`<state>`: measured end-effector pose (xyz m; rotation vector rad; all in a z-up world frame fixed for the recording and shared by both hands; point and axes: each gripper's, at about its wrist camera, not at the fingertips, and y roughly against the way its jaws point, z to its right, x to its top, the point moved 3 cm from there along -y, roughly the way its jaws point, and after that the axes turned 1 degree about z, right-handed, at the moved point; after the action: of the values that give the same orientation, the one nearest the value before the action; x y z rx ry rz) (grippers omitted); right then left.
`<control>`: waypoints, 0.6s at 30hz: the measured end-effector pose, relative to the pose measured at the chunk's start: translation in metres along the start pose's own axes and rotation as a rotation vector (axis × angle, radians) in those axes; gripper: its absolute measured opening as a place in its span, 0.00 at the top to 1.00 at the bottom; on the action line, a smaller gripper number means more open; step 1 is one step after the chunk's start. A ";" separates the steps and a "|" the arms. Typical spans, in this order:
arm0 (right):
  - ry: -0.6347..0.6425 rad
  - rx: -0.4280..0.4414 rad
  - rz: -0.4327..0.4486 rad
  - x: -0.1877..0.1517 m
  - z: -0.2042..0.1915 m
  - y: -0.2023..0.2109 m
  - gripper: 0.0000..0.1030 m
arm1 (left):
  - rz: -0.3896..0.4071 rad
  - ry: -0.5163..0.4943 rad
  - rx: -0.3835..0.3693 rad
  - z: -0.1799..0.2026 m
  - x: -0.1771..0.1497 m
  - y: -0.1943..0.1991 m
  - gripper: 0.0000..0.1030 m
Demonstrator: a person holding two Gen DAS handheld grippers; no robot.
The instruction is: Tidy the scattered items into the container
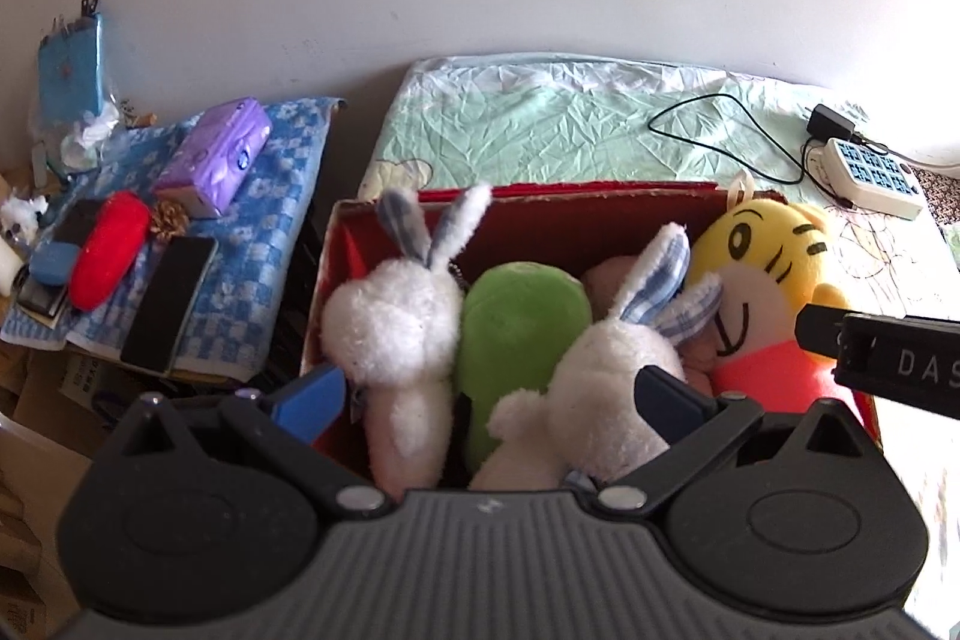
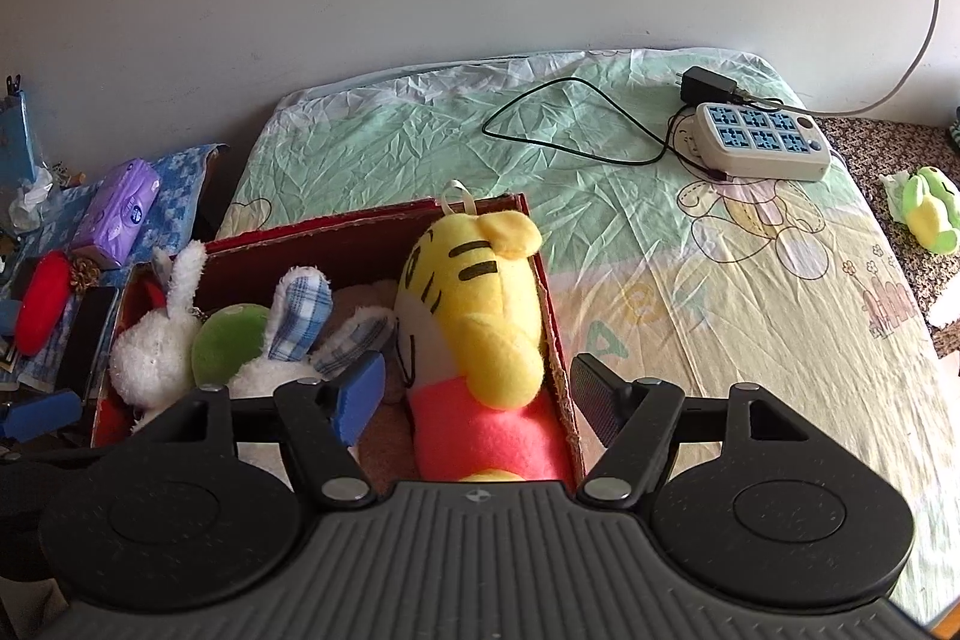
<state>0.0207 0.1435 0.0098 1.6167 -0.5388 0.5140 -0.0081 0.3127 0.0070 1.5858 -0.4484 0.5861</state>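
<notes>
Left wrist view: my left gripper (image 1: 489, 394) hangs over the near edge of the red box (image 1: 540, 202), jaws spread wide and gripping nothing; the blue pads flank the two white rabbits without pressing on either. Box contents, left to right: first white rabbit (image 1: 393, 322), green plush (image 1: 516, 322), second white rabbit (image 1: 606, 370) with checked ears, yellow tiger plush (image 1: 762, 280) against the right wall. A brownish plush sits half buried behind the second rabbit; I cannot identify it. The box rests on a bed with a green sheet (image 1: 540, 124). Right wrist view: my right gripper (image 2: 480, 394) is also wide open and empty, straddling the right wall of the box, its left pad inside beside the tiger, its right pad outside over the sheet. The tiger stands tall, its head above the rim. One stray remains, I judge: a small green-yellow plush (image 2: 930, 208) far right on a patterned cover, well apart from the box. A power strip (image 2: 762, 142) and black cable (image 2: 570, 124) lie on the sheet near the likely path. Risks: the box looks full, so another toy may perch and roll out; a pad catching the cardboard wall on withdrawal could tip the box; the reach right could snag the cable.
</notes>
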 end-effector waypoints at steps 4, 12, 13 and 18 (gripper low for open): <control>0.008 0.000 -0.005 -0.002 -0.002 0.001 0.31 | -0.016 -0.008 0.008 0.001 -0.003 -0.002 0.00; 0.032 0.036 -0.035 -0.005 -0.019 -0.003 0.31 | -0.044 0.015 0.033 -0.016 -0.010 -0.003 0.00; 0.036 0.040 -0.038 -0.005 -0.022 -0.004 0.31 | -0.046 0.019 0.035 -0.018 -0.011 -0.003 0.00; 0.044 0.056 -0.054 -0.009 -0.032 -0.006 0.31 | -0.056 0.022 0.037 -0.023 -0.014 -0.005 0.00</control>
<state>0.0170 0.1762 0.0030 1.6651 -0.4499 0.5270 -0.0186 0.3357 -0.0041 1.6209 -0.3772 0.5716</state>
